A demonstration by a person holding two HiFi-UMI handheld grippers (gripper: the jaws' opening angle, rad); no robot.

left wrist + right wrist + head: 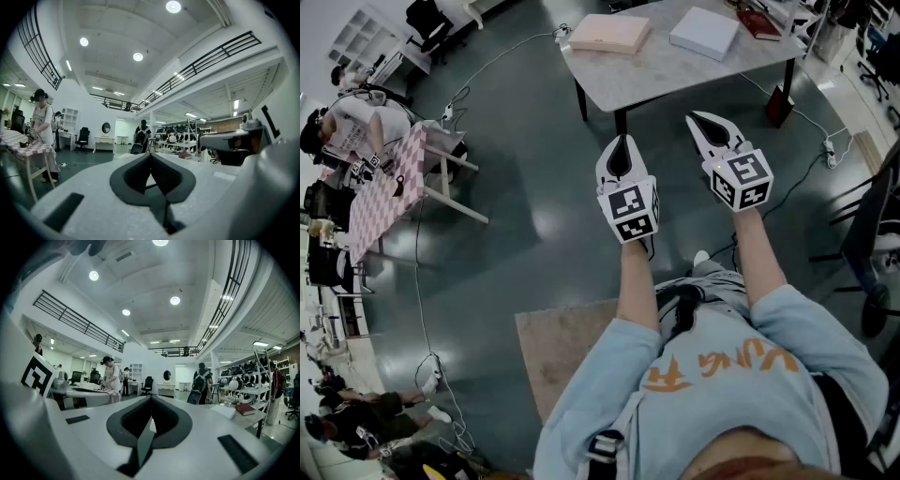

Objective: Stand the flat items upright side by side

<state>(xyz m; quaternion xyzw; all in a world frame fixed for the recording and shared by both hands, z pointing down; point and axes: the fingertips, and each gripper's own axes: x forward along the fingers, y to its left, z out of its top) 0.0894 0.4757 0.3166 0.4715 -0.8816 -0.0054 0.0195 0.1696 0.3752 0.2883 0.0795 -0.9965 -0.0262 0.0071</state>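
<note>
While the left tongs (623,141) and right tongs (693,117) sit closed and empty, the pink book (609,33) and white book (705,33) on the table (675,80) look stiff, weighty, best pinched by an edge.

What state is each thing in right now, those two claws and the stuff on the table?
left gripper: shut, empty, short of the table.
right gripper: shut, empty, short of the table.
pink box: lying flat on the table.
white box: lying flat on the table.
dark red book: lying flat near the table's far edge.
</note>
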